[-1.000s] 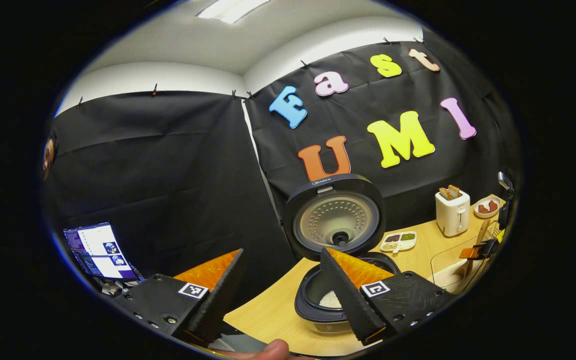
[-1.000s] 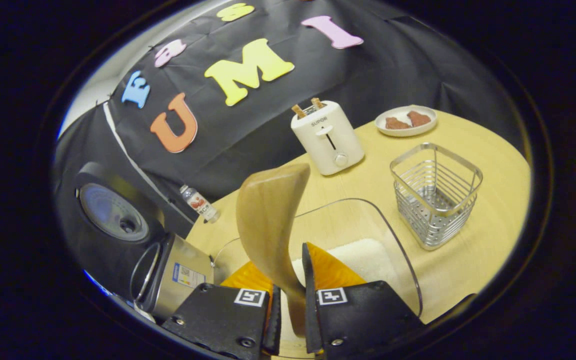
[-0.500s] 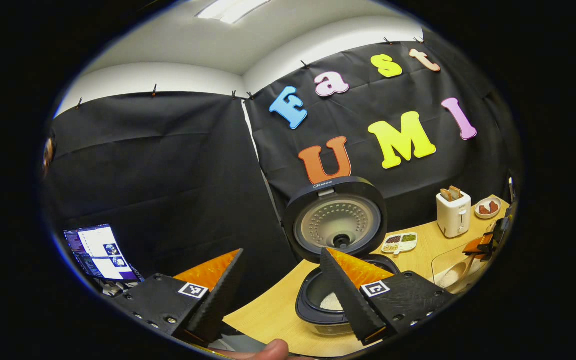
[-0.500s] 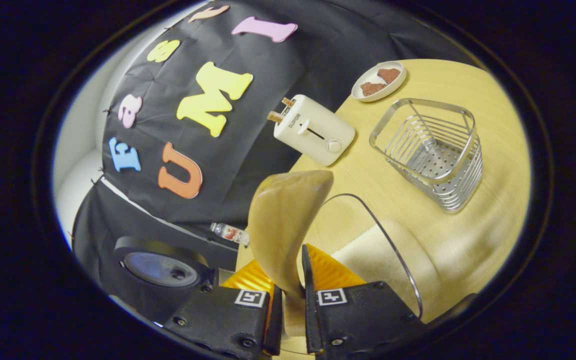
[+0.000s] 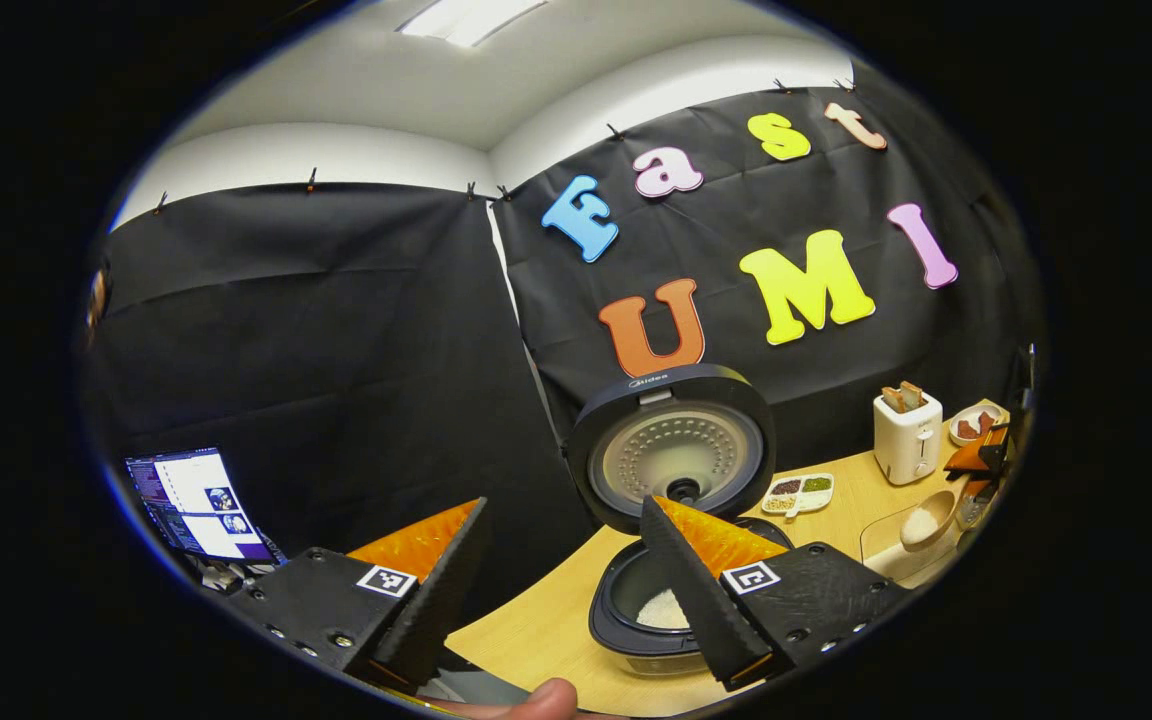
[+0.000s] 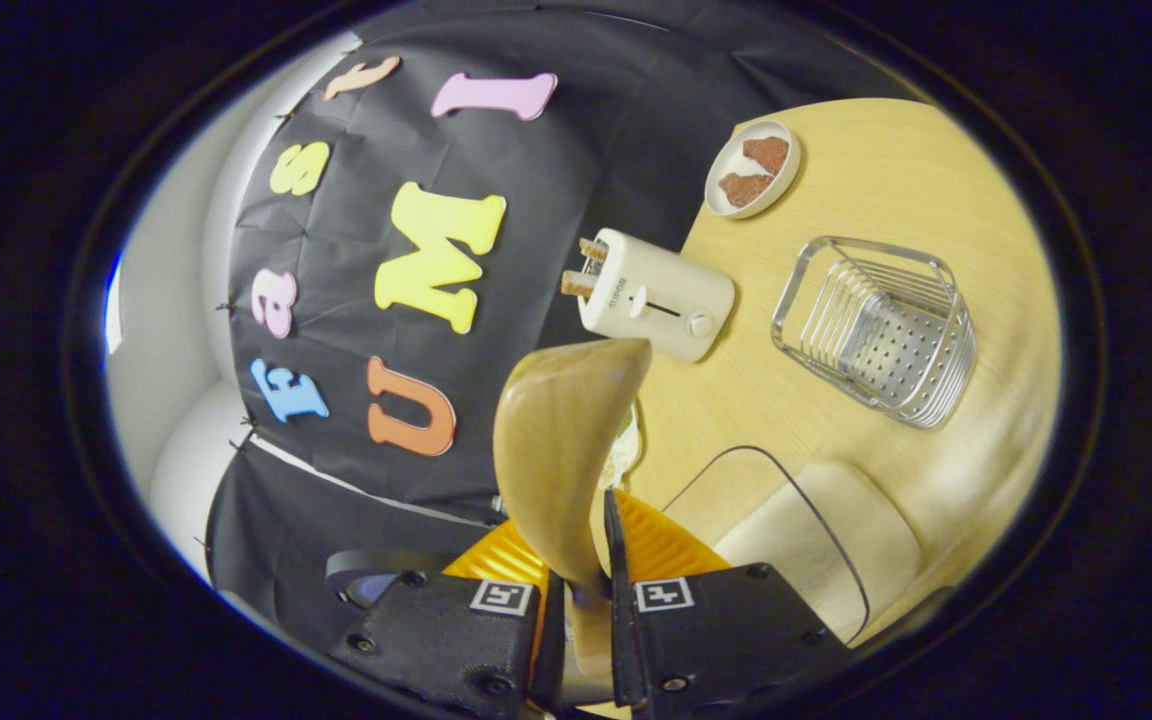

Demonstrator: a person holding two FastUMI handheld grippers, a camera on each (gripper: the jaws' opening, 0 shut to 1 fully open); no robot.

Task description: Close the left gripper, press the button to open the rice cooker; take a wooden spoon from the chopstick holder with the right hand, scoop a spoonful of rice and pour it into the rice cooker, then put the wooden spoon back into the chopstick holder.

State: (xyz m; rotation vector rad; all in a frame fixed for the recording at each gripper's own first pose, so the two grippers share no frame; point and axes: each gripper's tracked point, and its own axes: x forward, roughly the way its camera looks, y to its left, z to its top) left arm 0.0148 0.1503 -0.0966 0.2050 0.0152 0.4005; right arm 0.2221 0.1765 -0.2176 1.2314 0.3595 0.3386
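Right gripper view: right gripper (image 6: 581,600) jaws clamp wooden spoon (image 6: 561,450), rice scooped; rice cooker (image 5: 671,560) lid open, 9 o'clock; left gripper (image 5: 561,580) jaws wide, empty; pour, return left.

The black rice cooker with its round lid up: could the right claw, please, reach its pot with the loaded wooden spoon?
Probably yes: the lid stands upright, the pot lies open, and bare tabletop separates it from the spoon.

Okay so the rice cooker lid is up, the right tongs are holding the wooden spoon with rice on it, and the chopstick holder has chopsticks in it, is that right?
Not quite. The chopstick holder is empty, as the right gripper view shows. The rest holds: the rice cooker lid is up, and the right tongs hold the wooden spoon, which carries rice in the left gripper view.
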